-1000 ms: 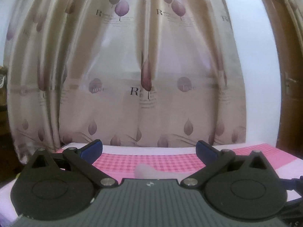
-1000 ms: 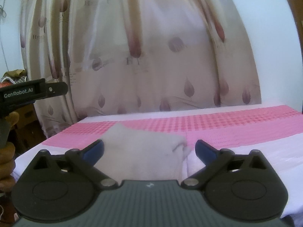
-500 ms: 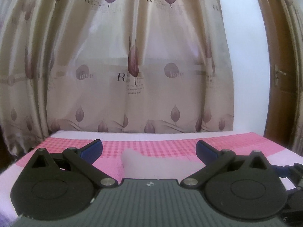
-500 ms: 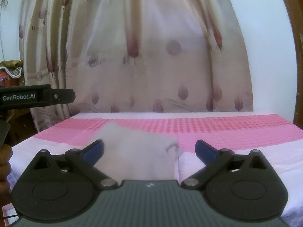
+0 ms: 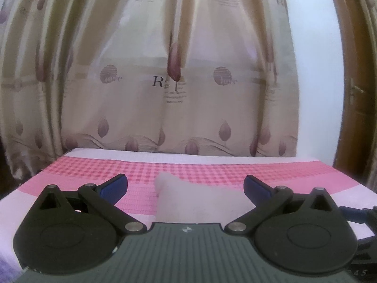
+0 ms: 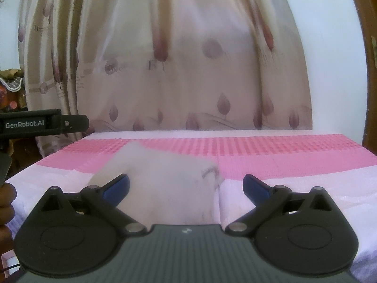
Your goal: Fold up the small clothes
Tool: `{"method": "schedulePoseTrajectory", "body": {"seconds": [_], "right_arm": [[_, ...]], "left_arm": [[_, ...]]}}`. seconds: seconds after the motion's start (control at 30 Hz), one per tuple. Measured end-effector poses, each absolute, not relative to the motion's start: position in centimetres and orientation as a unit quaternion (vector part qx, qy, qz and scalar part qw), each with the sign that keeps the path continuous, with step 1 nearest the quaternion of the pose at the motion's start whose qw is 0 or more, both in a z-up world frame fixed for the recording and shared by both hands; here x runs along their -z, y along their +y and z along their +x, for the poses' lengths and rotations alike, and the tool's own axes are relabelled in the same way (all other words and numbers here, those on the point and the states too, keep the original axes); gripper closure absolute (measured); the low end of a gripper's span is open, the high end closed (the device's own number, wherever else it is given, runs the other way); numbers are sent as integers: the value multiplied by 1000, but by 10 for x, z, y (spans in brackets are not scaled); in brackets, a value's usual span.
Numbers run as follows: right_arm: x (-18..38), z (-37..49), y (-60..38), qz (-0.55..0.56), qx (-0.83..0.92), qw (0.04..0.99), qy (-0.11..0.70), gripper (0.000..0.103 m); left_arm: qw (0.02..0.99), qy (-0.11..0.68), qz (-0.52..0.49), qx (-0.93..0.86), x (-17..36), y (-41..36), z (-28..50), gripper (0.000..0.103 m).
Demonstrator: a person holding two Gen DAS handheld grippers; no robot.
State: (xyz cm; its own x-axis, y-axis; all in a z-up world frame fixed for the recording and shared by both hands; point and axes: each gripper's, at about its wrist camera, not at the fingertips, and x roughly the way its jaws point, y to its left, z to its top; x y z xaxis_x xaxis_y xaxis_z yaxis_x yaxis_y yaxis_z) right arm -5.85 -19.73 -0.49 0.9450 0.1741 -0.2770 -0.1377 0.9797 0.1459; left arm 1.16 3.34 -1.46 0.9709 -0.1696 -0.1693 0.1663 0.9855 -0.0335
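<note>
A small pale grey garment (image 6: 165, 184) lies flat on the pink checked bed cover (image 6: 282, 155), a dark seam mark near its right edge. My right gripper (image 6: 186, 186) hovers open just in front of it, blue fingertips (image 6: 117, 186) spread wide with nothing between them. In the left wrist view the same garment (image 5: 198, 200) shows as a pale shape between the spread fingers of my left gripper (image 5: 186, 186), also open and empty. The left gripper's body (image 6: 42, 125) appears at the left edge of the right wrist view.
A beige curtain with purple leaf prints (image 5: 176, 82) hangs behind the bed. A brown wooden door (image 5: 353, 89) stands at the right. A hand (image 6: 6, 202) shows at the left edge. White wall (image 6: 329, 59) lies right of the curtain.
Both cameras have shifted slightly; the left view tilted so the bed and garment sit more centred between its fingers. Both grippers stay open; the garment has not moved.
</note>
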Motion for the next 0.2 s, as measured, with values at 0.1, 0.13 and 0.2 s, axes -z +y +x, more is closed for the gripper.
{"method": "schedulePoseTrajectory", "body": {"seconds": [0.1, 0.13, 0.2], "right_arm": [[5, -59, -197, 62, -78, 984, 145, 0], [5, -58, -197, 61, -78, 984, 145, 0], [5, -59, -197, 59, -74, 985, 143, 0]], "left_arm": [[993, 86, -6, 81, 17, 34, 13, 0], [993, 87, -9, 81, 17, 35, 13, 0], [993, 87, -8, 79, 17, 35, 14, 0]]}}
